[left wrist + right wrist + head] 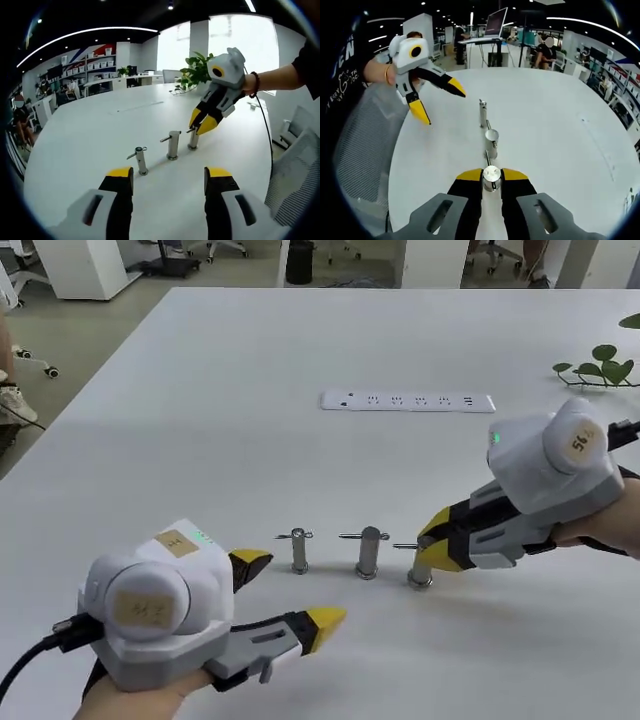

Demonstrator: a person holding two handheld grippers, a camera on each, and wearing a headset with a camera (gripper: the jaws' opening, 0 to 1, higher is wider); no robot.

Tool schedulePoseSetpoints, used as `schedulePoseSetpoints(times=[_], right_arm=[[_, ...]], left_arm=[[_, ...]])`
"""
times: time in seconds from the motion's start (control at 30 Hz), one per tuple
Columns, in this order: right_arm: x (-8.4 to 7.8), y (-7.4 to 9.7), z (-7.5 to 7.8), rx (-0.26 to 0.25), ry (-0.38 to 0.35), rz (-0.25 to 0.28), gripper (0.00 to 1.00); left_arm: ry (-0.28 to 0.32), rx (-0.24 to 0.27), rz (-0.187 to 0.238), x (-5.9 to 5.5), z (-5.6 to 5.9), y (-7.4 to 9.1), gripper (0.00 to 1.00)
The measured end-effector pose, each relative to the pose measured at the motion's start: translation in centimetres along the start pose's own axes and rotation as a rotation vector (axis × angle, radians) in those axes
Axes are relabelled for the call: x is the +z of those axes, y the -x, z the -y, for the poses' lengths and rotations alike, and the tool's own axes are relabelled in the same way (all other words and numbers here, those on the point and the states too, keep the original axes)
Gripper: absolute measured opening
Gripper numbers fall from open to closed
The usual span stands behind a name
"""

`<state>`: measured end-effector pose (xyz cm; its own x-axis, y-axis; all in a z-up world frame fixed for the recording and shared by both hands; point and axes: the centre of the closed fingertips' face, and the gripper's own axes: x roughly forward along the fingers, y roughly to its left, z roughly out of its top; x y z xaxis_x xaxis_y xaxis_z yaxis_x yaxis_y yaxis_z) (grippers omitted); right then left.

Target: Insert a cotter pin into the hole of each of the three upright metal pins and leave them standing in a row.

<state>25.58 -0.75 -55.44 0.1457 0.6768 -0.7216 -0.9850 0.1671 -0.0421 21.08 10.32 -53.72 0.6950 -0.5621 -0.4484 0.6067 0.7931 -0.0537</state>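
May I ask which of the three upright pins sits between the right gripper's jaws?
The right-end pin in the head view: the right gripper has its jaws closed on it, while the middle pin and left-end pin stand free.

Head view: high, facing down on the worktop (300,390).
Left gripper view: low, near, pins (172,145) at 12 o'clock.
Right gripper view: low, end-on along the row, nearest pin (491,177) at 6 o'clock.
Shared: pins.
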Motion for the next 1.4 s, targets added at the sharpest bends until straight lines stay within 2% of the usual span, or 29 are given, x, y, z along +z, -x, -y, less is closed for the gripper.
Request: schedulePoseSetpoints(times=[0.3, 0.6, 1.1, 1.23, 1.4], right_arm=[[-0.4, 0.1, 0.8, -0.006, 0.000, -0.014, 0.08], [-1.1, 0.3, 1.1, -0.002, 0.011, -0.035, 0.08], [-1.4, 0.4, 1.5, 0.016, -0.005, -0.025, 0.09], [-1.1, 0.5, 1.6, -0.018, -0.022, -0.006, 0.13], [-0.3, 1.6, 1.5, -0.067, -0.069, 0.029, 0.25]], left_arm=[[0.010, 0.028, 0.013, 0.2, -1.0, 0.7, 0.60], [-0.002, 0.026, 0.009, 0.1, -1.1, 0.9, 0.61], [-0.002, 0.029, -0.007, -0.3, -1.3, 1.0, 0.62], [-0.009, 0.034, -0.014, -0.2, -1.4, 1.0, 0.62], [0.000, 0.045, -0.008, 0.1, -1.5, 1.3, 0.62]])
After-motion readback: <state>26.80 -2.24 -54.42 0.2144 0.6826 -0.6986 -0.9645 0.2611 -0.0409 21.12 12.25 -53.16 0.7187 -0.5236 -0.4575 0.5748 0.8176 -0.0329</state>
